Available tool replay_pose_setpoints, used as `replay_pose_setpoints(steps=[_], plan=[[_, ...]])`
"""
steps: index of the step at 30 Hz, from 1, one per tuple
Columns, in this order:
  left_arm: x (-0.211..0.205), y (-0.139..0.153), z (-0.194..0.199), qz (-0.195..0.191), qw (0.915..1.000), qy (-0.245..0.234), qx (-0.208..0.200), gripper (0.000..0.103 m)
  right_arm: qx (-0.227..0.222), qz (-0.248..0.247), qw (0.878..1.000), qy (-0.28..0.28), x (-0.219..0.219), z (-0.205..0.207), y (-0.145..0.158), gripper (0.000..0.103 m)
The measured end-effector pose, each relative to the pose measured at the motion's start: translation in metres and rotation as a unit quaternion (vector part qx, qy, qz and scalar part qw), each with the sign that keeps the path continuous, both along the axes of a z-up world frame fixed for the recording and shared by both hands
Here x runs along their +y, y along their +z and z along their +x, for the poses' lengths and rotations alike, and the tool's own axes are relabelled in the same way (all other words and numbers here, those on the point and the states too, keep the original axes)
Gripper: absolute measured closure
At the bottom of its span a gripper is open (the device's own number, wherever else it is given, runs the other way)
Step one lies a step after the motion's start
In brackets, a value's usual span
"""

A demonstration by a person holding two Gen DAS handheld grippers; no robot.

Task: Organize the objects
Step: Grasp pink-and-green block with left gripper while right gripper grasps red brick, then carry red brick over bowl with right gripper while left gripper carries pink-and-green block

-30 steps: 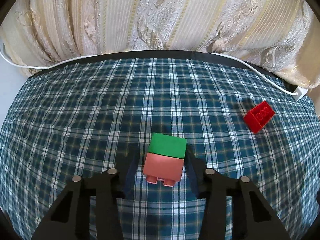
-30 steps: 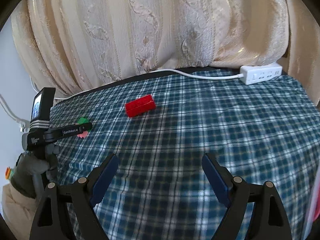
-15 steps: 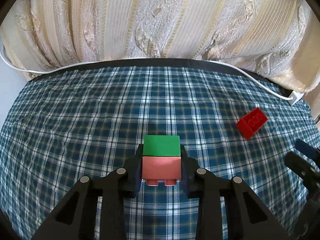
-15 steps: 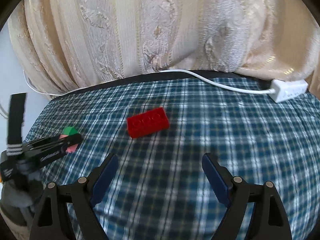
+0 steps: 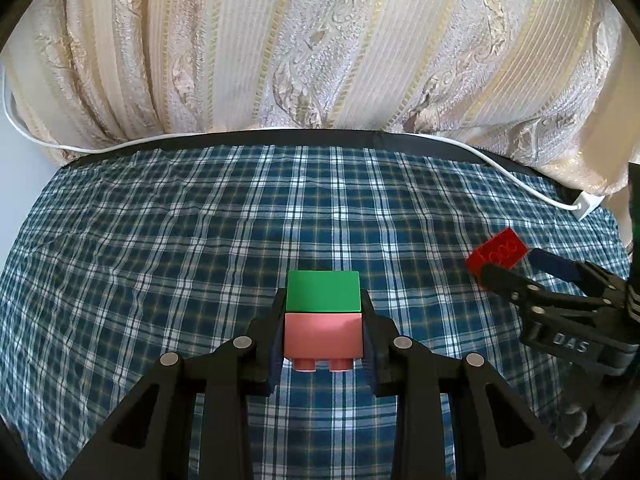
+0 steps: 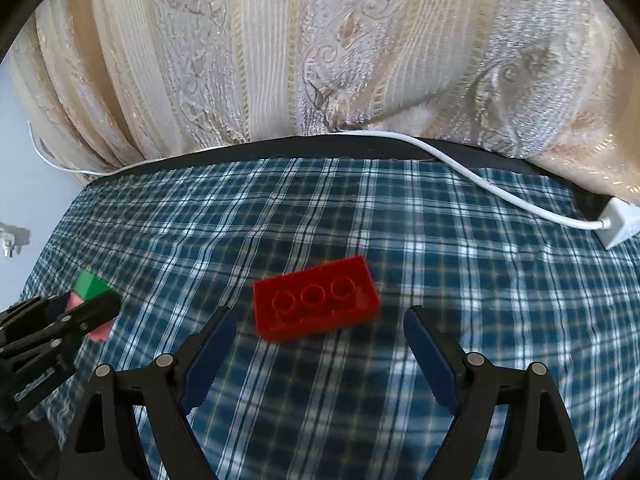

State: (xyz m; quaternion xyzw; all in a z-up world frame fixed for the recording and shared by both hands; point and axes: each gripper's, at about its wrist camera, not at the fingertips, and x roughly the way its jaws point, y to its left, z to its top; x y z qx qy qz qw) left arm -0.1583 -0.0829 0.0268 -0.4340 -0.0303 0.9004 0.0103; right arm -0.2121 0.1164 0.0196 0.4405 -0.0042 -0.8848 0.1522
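the green block joined to the pink block sits clamped between the fingers of the left gripper, pink studs pointing at 6 o'clock, over the blue plaid cloth. the red brick lies flat on that cloth, hollows up, just ahead of the right gripper, whose fingers are spread wide and hold nothing. at 2 o'clock from the brick a white cable runs to a power strip along the curtain.

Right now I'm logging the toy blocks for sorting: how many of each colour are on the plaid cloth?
Green block: 1
Pink block: 1
Red block: 1
Total: 3 blocks. The green and pink ones are joined, clamped in the left gripper; the right gripper is open at the red one.
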Motion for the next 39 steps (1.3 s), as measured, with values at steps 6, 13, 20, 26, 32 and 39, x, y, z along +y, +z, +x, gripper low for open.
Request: replay_pose_setpoints(steps=[6,13,20,26,32,39], plan=[[0.004,-0.002,0.001,-0.007,1.0,-0.002,-0.003,0.071,-0.009,0.01,1.0,0.005,-0.007,-0.006,-0.007,0.016],[0.008,-0.004,0.001,-0.01,0.9999,-0.006,-0.005,0.071,0.001,0.042,0.999,0.004,-0.009,-0.007,-0.007,0.033],[0.014,-0.003,0.001,-0.011,0.9998,-0.013,-0.008,0.071,-0.003,0.025,1.0,-0.014,0.002,0.005,-0.007,0.034],[0.027,0.003,0.003,-0.009,0.9994,-0.033,0.0,0.071,0.004,0.01,0.999,-0.034,0.019,0.026,0.004,0.034],[0.036,0.017,0.01,-0.003,0.9987,-0.049,0.016,0.071,0.022,0.002,0.999,-0.048,0.035,0.05,0.023,0.034],[0.046,0.036,0.021,0.005,0.9971,-0.066,0.039,0.071,0.051,-0.01,0.996,-0.066,0.052,0.083,0.051,0.034]])
